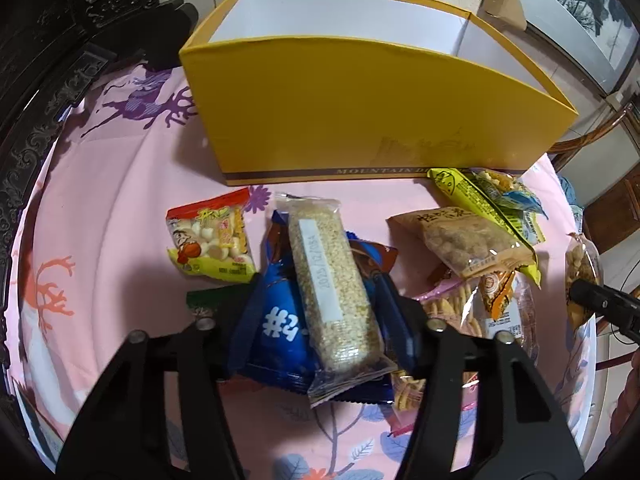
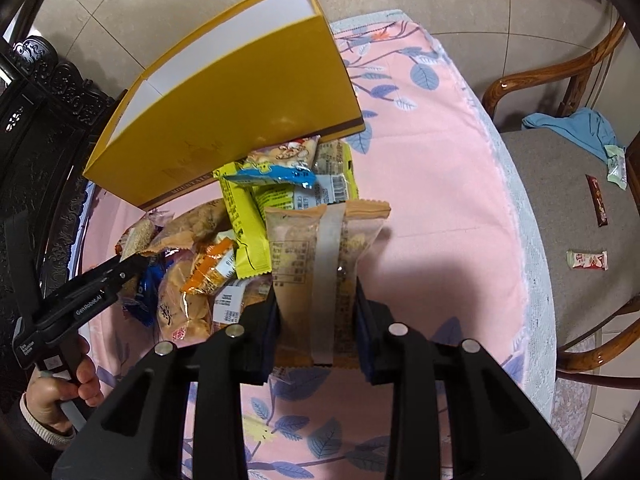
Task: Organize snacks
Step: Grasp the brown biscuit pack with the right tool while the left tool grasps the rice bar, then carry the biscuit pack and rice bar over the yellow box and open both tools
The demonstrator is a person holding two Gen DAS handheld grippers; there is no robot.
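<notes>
A yellow open box (image 1: 360, 112) stands at the back of the pink table; it also shows in the right wrist view (image 2: 240, 112). My left gripper (image 1: 320, 300) has its fingers on either side of a clear sesame bar packet (image 1: 332, 292) and a blue packet (image 1: 280, 332) beneath it; whether it grips them I cannot tell. My right gripper (image 2: 316, 304) is shut on a tan peanut packet (image 2: 320, 264), held above the cloth. A pile of snack packets (image 2: 224, 240) lies in front of the box.
A red-and-yellow snack bag (image 1: 212, 240) lies left of the pile. A wooden chair (image 2: 560, 200) on the right holds a blue cloth (image 2: 576, 128) and small candy wrappers (image 2: 587, 260). Dark carved furniture (image 1: 48, 60) stands at the left. The table edge (image 2: 528, 240) curves round at the right.
</notes>
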